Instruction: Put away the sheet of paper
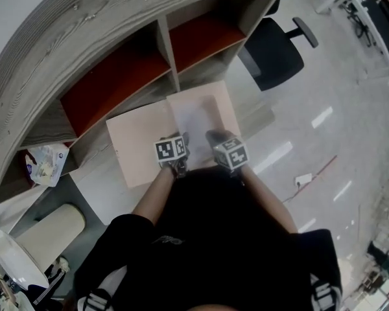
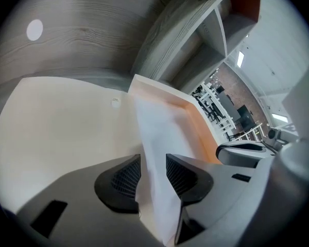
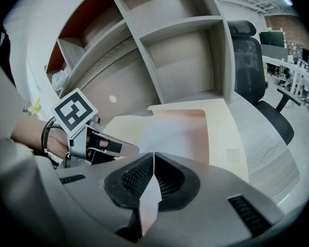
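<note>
The sheet of paper (image 1: 196,116) lay over the open folder (image 1: 137,149), at 12 o'clock from both tools. The right tool (image 3: 152,173) pinched its near edge. The left tool (image 2: 153,170) stood wide around it, not squeezing. I think letting go and closing the folder were left.

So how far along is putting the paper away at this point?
Done: the folder lies open with the sheet over its right leaf. In hand: the right tongs pinch the sheet's near edge; the left tongs stand open around it, not pressing. Left: letting go and, probably, closing the folder.
</note>
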The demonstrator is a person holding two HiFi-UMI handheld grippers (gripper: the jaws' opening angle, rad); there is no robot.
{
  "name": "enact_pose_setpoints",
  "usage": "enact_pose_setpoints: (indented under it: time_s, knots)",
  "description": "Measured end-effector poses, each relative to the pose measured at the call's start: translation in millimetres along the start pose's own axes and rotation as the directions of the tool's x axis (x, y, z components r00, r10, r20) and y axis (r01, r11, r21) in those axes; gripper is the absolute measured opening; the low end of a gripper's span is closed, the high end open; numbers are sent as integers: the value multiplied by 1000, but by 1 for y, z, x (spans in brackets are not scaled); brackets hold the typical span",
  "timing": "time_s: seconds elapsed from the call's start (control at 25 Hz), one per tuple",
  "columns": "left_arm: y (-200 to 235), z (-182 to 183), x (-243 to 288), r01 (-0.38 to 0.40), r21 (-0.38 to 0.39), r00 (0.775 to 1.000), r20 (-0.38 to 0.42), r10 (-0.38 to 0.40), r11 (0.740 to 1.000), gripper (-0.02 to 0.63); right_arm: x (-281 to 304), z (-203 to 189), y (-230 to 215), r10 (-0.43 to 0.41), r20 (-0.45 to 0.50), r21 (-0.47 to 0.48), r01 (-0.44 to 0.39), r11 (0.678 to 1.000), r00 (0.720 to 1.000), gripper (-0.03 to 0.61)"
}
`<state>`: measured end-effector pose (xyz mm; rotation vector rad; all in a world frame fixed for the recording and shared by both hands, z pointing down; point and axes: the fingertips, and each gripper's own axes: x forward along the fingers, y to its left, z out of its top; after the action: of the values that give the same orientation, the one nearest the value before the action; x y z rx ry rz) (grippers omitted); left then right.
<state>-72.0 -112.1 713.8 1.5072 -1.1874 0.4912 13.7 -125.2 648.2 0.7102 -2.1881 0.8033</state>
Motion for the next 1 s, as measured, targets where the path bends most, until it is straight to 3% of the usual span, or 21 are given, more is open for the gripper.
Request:
enact_pose_setpoints:
  time_s: [0.44, 0.64, 0.84, 1.0]
  knots:
    - [18, -5, -37, -4, -15, 996, 88, 5, 1000, 189, 6, 5, 33, 7, 11, -62, -6, 998, 1000, 21]
    - [17, -7, -67, 63, -32, 981, 185, -56, 998, 185, 6, 18, 54, -17, 84, -82, 24, 996, 996, 22]
    - [18, -9, -112, 39, 78, 951, 303, -60, 996, 78, 4, 28, 78, -57, 158, -137, 79, 987, 986, 23]
    - [17, -4, -145, -68, 232, 904, 426, -38, 970, 48, -4, 35, 93, -71, 213, -176, 110, 978, 974, 23]
